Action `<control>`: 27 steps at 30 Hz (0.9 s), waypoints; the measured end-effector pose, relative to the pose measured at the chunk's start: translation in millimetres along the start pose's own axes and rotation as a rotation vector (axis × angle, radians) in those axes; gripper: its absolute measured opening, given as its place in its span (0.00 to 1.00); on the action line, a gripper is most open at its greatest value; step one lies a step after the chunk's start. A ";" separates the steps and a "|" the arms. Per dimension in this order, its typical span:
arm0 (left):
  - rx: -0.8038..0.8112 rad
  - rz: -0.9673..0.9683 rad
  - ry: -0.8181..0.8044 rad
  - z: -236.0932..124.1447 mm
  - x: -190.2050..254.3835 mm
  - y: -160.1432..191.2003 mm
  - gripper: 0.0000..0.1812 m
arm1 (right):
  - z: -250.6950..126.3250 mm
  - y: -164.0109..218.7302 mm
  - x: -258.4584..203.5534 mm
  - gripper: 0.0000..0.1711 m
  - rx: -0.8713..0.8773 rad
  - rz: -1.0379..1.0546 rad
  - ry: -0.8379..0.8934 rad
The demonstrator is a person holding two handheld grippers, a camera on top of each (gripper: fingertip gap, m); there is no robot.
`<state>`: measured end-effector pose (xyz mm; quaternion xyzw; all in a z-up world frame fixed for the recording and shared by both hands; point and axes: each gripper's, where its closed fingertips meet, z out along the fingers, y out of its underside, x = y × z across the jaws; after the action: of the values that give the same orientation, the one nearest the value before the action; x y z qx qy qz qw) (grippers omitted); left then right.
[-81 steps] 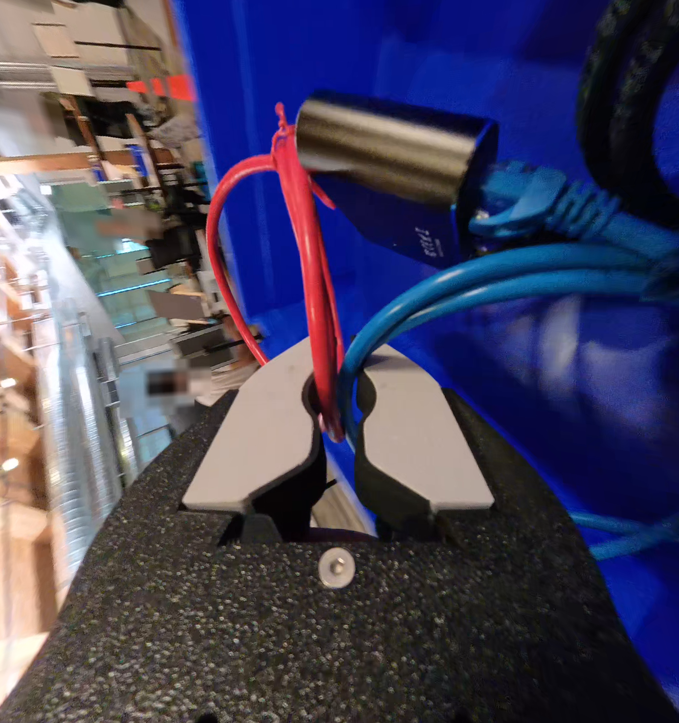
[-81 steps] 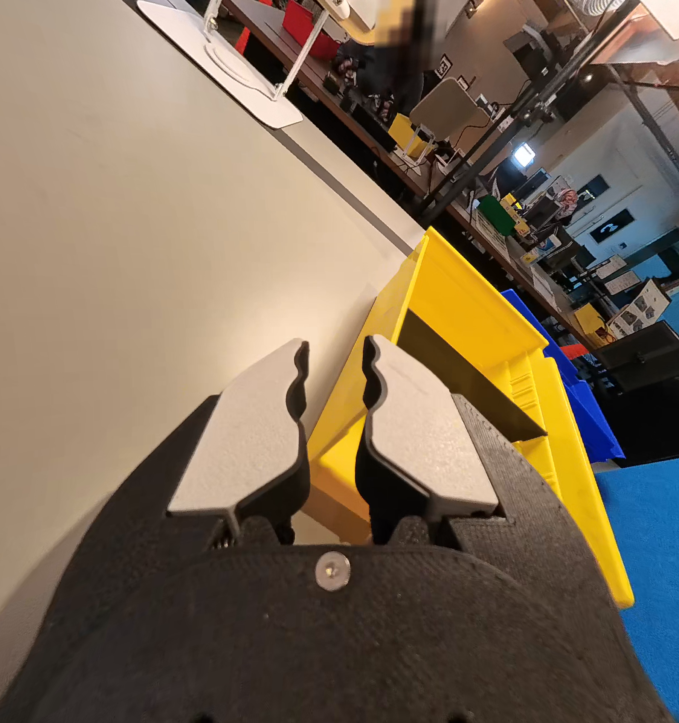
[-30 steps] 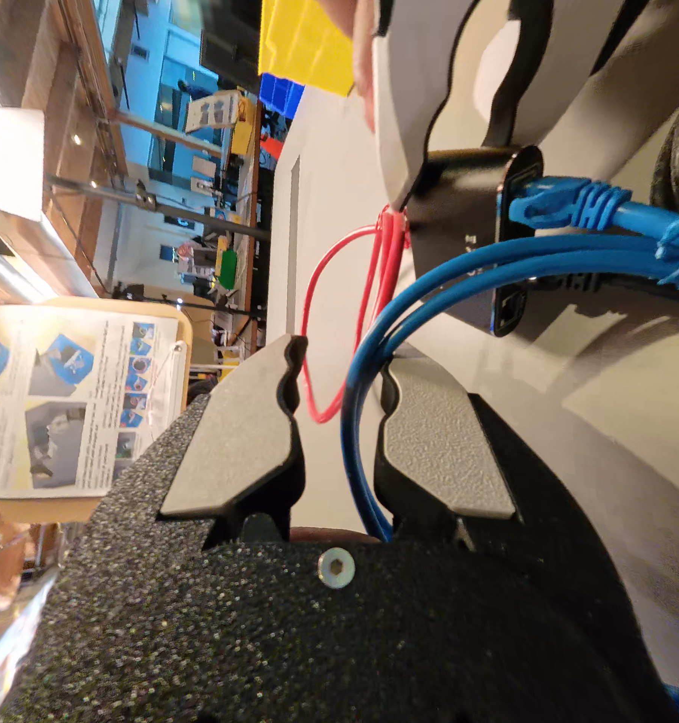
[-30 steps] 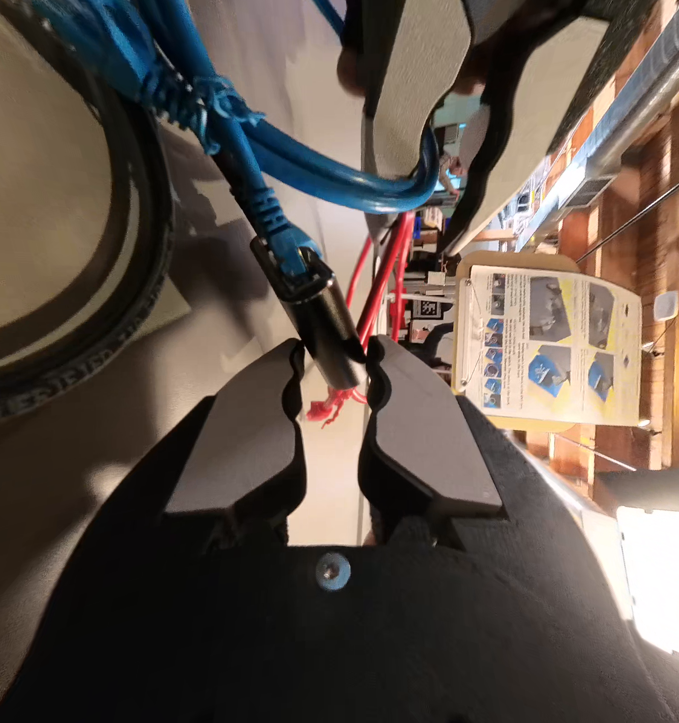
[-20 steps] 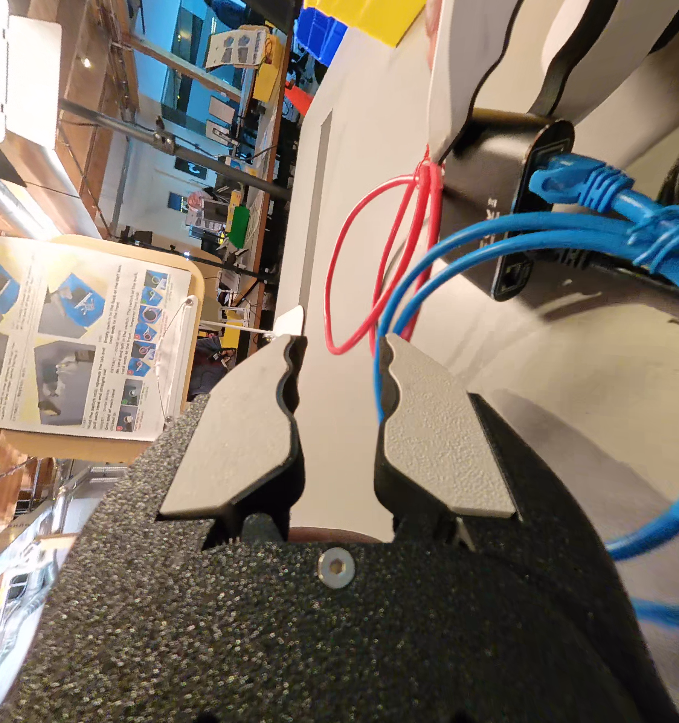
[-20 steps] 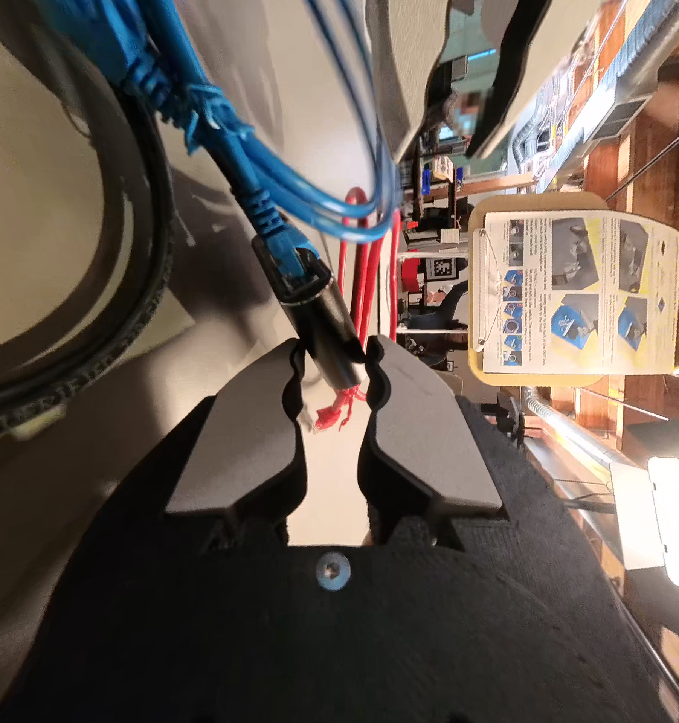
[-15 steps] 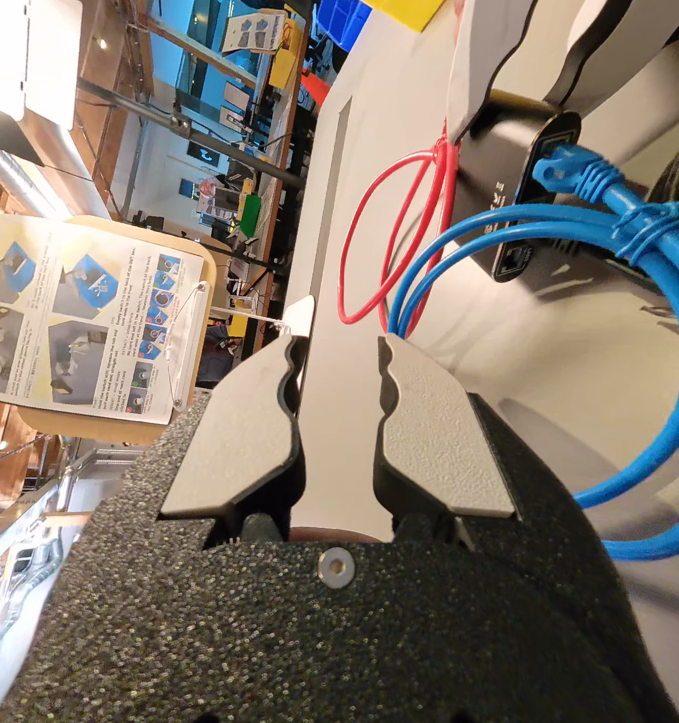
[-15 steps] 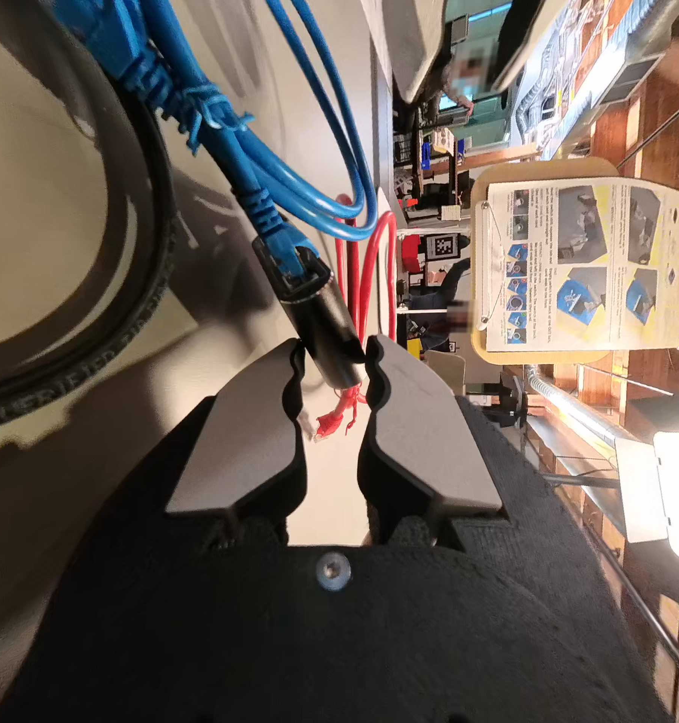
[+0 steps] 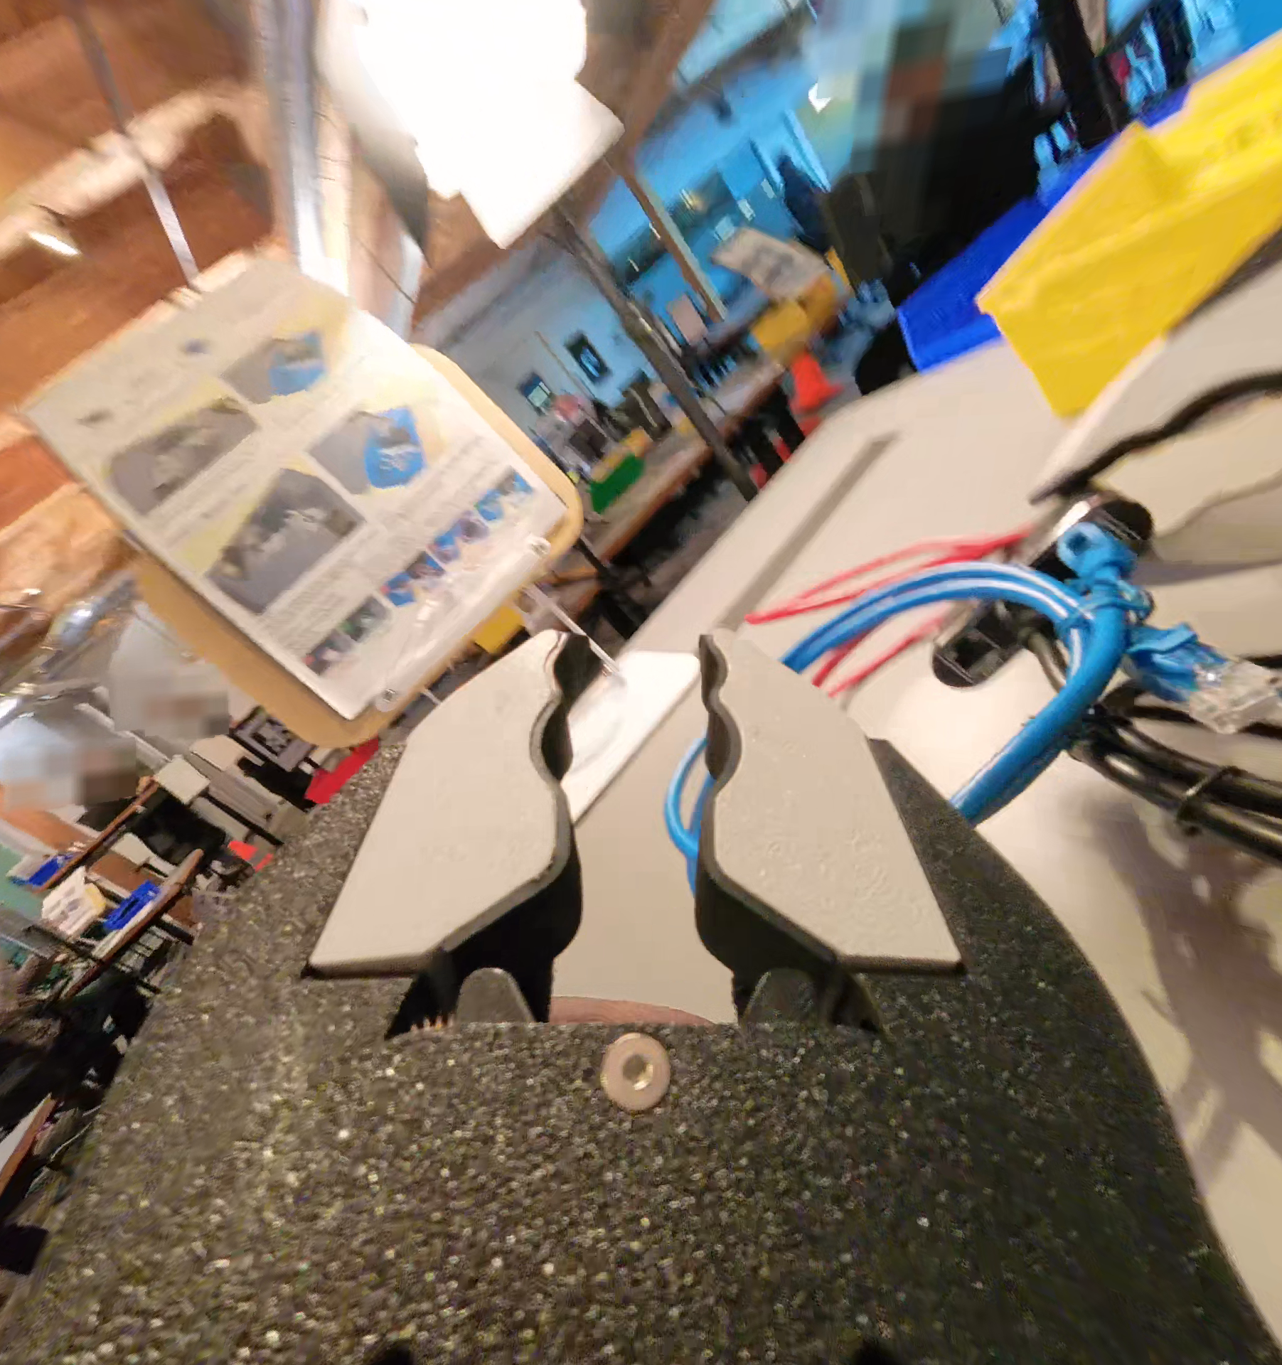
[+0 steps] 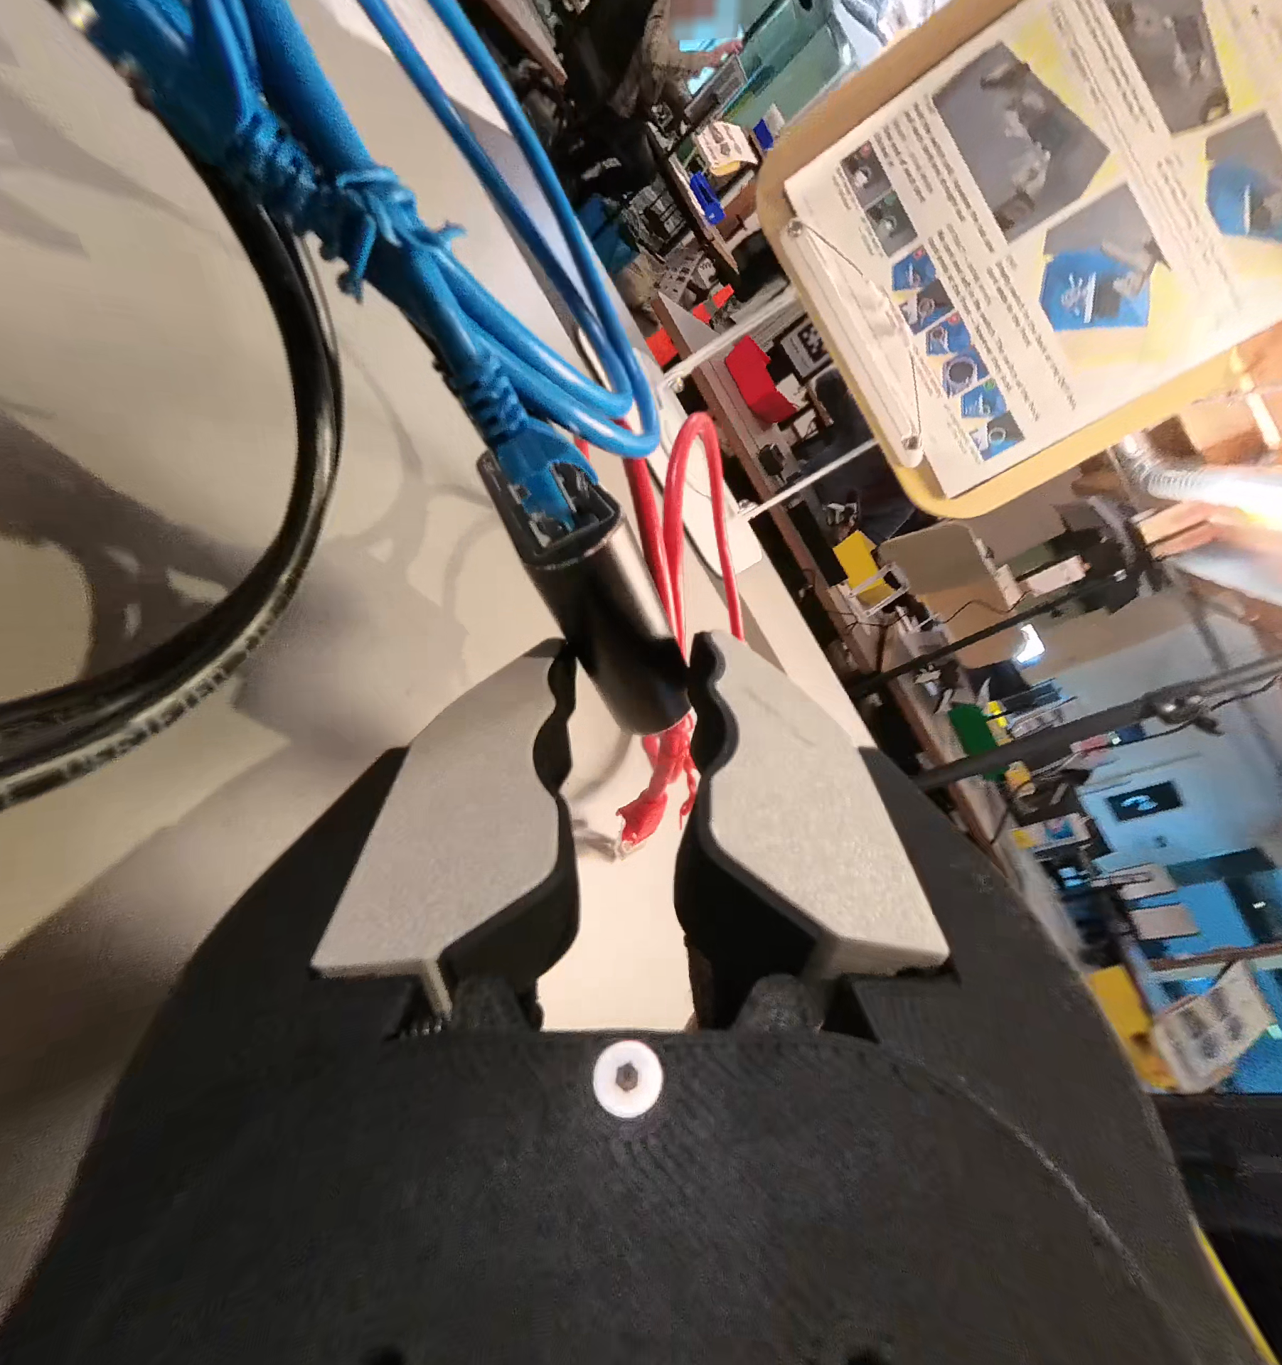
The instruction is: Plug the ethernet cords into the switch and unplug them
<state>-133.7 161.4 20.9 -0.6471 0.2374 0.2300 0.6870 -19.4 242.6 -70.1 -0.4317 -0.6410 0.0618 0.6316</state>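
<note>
My right gripper (image 10: 630, 657) is shut on the small black switch (image 10: 601, 613) and holds it above the table. A blue ethernet plug (image 10: 542, 480) sits in the port on the switch's end face. The red cord (image 10: 689, 517) runs behind the switch, and its red plug (image 10: 645, 805) hangs loose between my fingers. My left gripper (image 9: 630, 650) is open and empty, low over the table. The blue cord (image 9: 918, 591) loops just right of it. A second blue plug (image 9: 1229, 687) with a clear tip hangs free. The right gripper (image 9: 1177, 480) shows far right with the switch (image 9: 1096, 517).
A bundle of black cables (image 9: 1214, 783) lies on the grey table (image 9: 1066, 923) at the right; it also shows in the right wrist view (image 10: 290, 517). A yellow bin (image 9: 1177, 221) and a blue bin (image 9: 948, 325) stand at the back. An instruction board (image 9: 305, 458) stands beyond the table edge. My right fingertips sit around 15 cm from my left ones.
My left gripper has pulled back from the blue cord loop and rolled, so the cord no longer runs between its fingers. The right gripper keeps its hold on the switch.
</note>
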 end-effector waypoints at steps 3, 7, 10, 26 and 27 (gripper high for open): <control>0.110 -0.071 -0.137 -13.1 -30.0 -14.9 0.17 | 1.3 0.1 8.5 0.17 0.014 0.124 -0.007; 0.150 -0.181 -0.261 -25.9 -59.7 -11.4 0.17 | 1.4 1.7 25.0 0.17 0.048 0.343 -0.029; 0.136 -0.271 -0.209 -21.6 -59.6 1.6 0.17 | -1.0 -3.5 34.6 0.17 0.114 0.519 -0.075; 0.138 -0.249 0.580 -1.7 98.1 10.6 0.34 | -21.4 -89.1 -4.8 0.15 0.561 0.816 -0.587; 0.162 -0.279 0.580 -2.2 96.3 5.0 0.34 | -23.6 -90.7 -5.1 0.15 0.582 0.832 -0.616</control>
<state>-61.6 160.3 -43.1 -0.6553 0.3496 -0.0798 0.6648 -43.0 172.2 -12.7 -0.4178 -0.5284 0.6000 0.4316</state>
